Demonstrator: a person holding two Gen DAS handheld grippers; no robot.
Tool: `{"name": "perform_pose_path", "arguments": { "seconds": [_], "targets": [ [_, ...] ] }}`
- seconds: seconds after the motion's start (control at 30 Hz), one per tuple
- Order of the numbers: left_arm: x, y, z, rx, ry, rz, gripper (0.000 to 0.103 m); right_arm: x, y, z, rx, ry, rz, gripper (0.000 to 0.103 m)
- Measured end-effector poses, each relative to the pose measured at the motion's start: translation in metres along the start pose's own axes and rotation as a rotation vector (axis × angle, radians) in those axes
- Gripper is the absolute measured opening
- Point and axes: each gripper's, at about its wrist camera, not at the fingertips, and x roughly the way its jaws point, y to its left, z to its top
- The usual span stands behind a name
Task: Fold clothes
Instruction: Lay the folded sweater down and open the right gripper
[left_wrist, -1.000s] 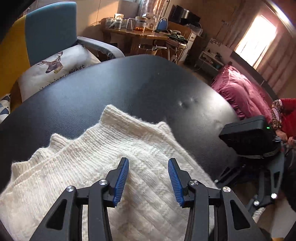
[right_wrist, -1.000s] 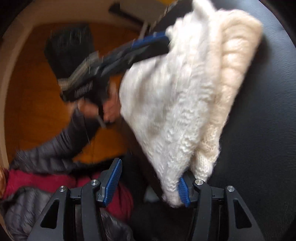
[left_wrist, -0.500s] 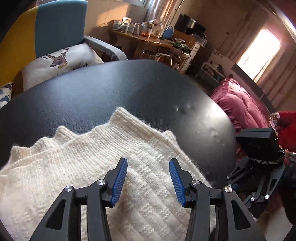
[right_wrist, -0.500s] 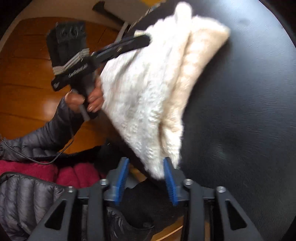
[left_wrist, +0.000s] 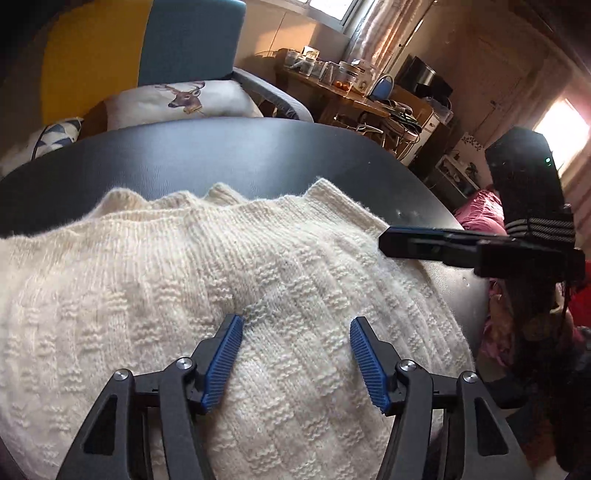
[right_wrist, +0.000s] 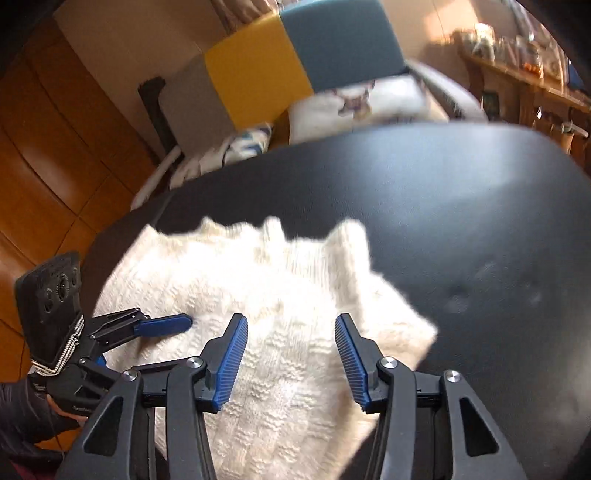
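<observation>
Already folded, the cream knit sweater (left_wrist: 229, 295) lies at the black table's (left_wrist: 221, 155) near edge, right under both claws. Left gripper (left_wrist: 295, 363) and right gripper (right_wrist: 291, 360) gape wide, holding nothing; neither is nearer

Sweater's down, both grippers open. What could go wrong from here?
1. The sweater lies at the near edge of the table, and part seems to overhang; it may slide off.
2. The left gripper and right gripper hover close over the same patch; they may collide.
3. Open knit may snag on a gripper pad.
</observation>
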Motion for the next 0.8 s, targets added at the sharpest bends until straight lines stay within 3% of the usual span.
{"name": "perform_pose_path", "arguments": {
  "seconds": [0.17,0.3,0.43,0.5,0.57,0.67,0.8],
  "targets": [
    [0.002,-0.005,-0.006,-0.017,-0.029,0.003,0.064,0.007,-0.012,-0.026,-0.005,-0.037,-0.064,0.048],
    [-0.035,0.011,-0.006,-0.11,-0.086,-0.047,0.065,0.005,-0.002,-0.023,-0.022,-0.034,-0.114,0.049],
    [-0.118,0.061,-0.017,-0.165,-0.252,0.035,0.065,-0.005,0.02,-0.022,-0.048,-0.086,-0.165,0.05],
    [-0.163,0.096,-0.033,-0.194,-0.32,0.122,0.073,-0.013,0.039,-0.023,-0.082,-0.144,-0.176,0.052],
    [-0.197,0.136,-0.052,-0.241,-0.345,0.189,0.075,-0.015,0.062,-0.023,-0.104,-0.17,-0.12,0.053],
    [-0.22,0.189,-0.076,-0.312,-0.297,0.18,0.075,-0.001,0.096,-0.026,-0.128,-0.142,-0.033,0.053],
    [-0.21,0.208,-0.095,-0.303,-0.215,0.12,0.075,0.029,0.122,-0.03,-0.138,-0.082,-0.042,0.053]
  ]
}}
